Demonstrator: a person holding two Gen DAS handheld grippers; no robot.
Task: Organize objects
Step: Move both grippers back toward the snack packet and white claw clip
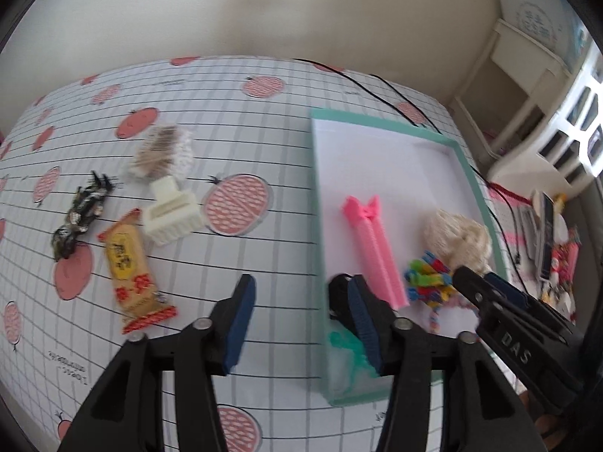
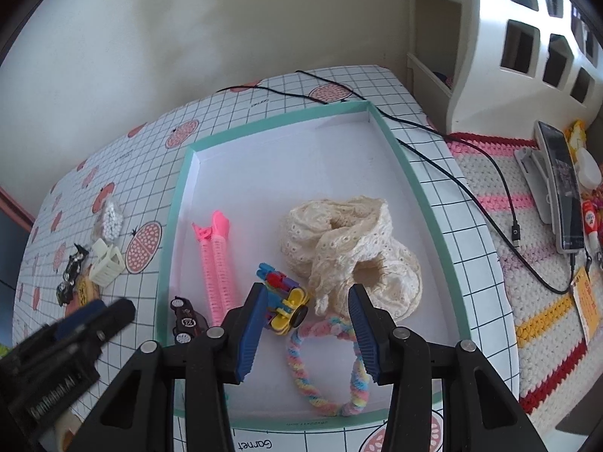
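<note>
Both hand-held grippers are spread and hold nothing. The left hand-held gripper (image 1: 297, 316) hangs at the bottom of its frame, straddling the tray's (image 1: 320, 203) left rim. The right hand-held gripper (image 2: 307, 324) sits low centre above the tray's floor. In the tray lie a pink clip (image 2: 218, 263), cream lace scrunchie (image 2: 350, 241) and pastel hair tie (image 2: 324, 369). On the counter (image 1: 264, 143) at left, a white clip (image 1: 171, 211) and snack packet (image 1: 130, 271).

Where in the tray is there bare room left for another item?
The tray's far half, beyond the pink clip and lace scrunchie, is bare. The near half is crowded: toy, pastel band, small car.
</note>
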